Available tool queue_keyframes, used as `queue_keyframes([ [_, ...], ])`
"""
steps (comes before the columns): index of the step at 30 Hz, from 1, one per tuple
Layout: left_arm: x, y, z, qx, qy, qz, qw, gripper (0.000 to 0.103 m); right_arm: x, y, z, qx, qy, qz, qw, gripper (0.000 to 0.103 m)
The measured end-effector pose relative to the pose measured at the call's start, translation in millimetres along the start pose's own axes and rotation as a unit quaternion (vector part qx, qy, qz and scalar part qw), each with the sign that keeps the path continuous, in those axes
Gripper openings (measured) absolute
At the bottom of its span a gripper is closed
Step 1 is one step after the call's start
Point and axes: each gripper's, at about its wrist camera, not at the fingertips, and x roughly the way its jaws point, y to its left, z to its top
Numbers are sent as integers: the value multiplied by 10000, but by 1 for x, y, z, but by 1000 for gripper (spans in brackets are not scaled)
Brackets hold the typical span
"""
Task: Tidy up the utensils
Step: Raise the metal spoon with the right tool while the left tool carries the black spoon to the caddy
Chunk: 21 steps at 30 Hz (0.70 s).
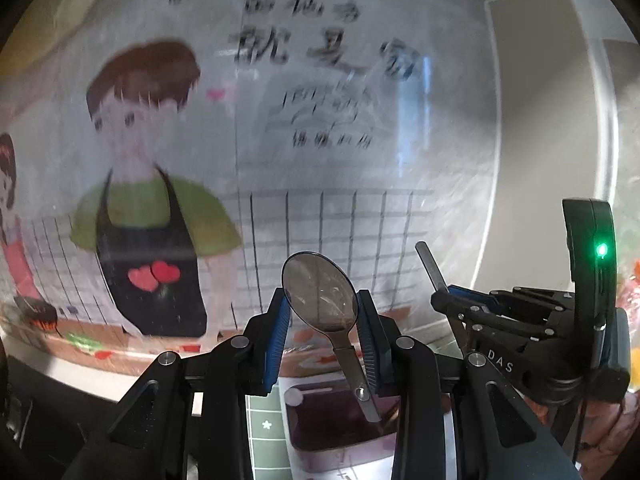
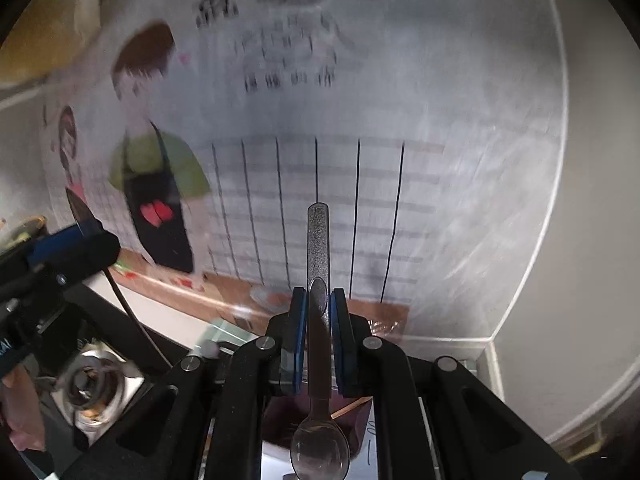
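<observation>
Both grippers loaded, one spoon each.
Left gripper (image 1: 322,312) pinches a spoon (image 1: 320,294) by the bowl, bowl up; right gripper (image 2: 319,306) clamps a second spoon (image 2: 318,248) by its handle, bowl hanging down, above a dark tray (image 1: 340,420).

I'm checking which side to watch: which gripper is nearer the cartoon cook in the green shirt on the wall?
Left. The left gripper, holding a spoon, sits just right of the cook; the right gripper is further right, facing the drawn grid.
</observation>
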Motion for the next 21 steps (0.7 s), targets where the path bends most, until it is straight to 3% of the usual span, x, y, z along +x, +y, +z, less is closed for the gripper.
queue_keyframes([
  [7,56,11,-34,-64,461,31,9989,34,50,-6,-26,133,272,-45,9995,11],
  [12,80,11,-56,-39,731,7,9973,34,73,-8,-41,96,222,-260,9994,11],
  [16,91,6,-72,24,955,-36,9954,35,83,-11,-54,155,367,-139,9991,11],
  [18,93,2,-80,39,1079,-35,9941,35,85,-12,-62,220,538,-30,9983,15],
  [20,95,1,-83,5,1228,-80,9924,36,85,-13,-68,286,710,106,9970,40],
  [21,93,1,-84,-20,1256,-88,9920,37,82,-13,-71,325,728,196,9966,44],
])
